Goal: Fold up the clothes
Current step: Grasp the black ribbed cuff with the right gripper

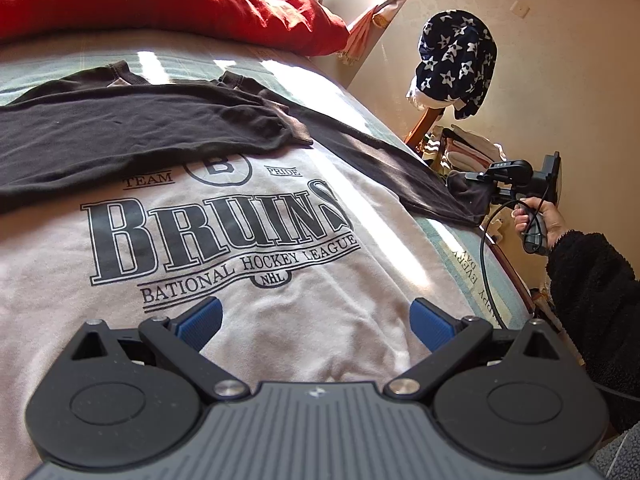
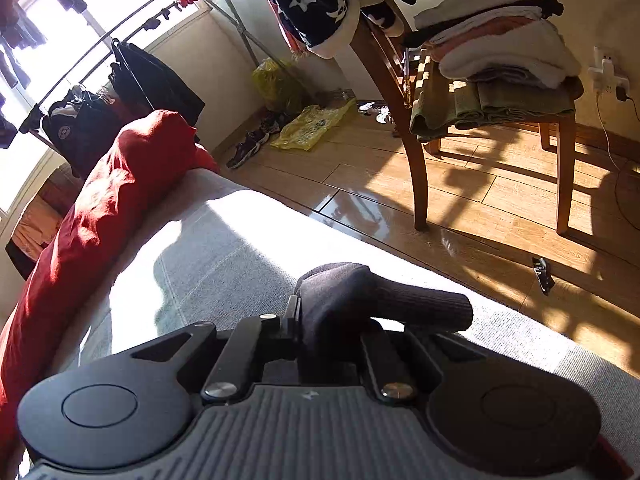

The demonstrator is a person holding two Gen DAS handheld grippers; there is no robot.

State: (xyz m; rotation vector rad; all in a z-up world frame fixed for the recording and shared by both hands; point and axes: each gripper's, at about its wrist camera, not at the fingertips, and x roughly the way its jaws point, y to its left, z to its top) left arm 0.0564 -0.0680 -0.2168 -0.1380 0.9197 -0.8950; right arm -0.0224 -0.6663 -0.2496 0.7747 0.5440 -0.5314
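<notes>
Clothes for folding lie on a pale grey-green bedspread [image 1: 384,128]: a white sweatshirt with black sleeves and a dark "BRUINS" print [image 1: 224,264] is spread flat and print-up across the near and middle part of the bed, its left sleeve folded over the chest, its right sleeve stretched out toward the bed's right edge. The left gripper [image 1: 316,322] hovers over the sweatshirt's near hem with its blue pads wide apart and nothing between them. The right gripper [image 2: 340,320], held by a hand [image 1: 538,220] in a fuzzy black sleeve beyond the right edge of the bed, is clenched on the black ribbed cuff [image 2: 404,300] of that right sleeve, which is raised off the bedspread. A rumpled red pillow [image 1: 168,4] lies along the far side of the bed. Right of the bed is a sunlit wooden floor [image 2: 500,200], open next to the mattress edge; farther off stands a wooden chair [image 2: 420,168] stacked with folded laundry [image 2: 504,56], a star-patterned navy garment [image 1: 456,60] draped over its back, and a metal drying rack [image 2: 132,28] by the bright window.
</notes>
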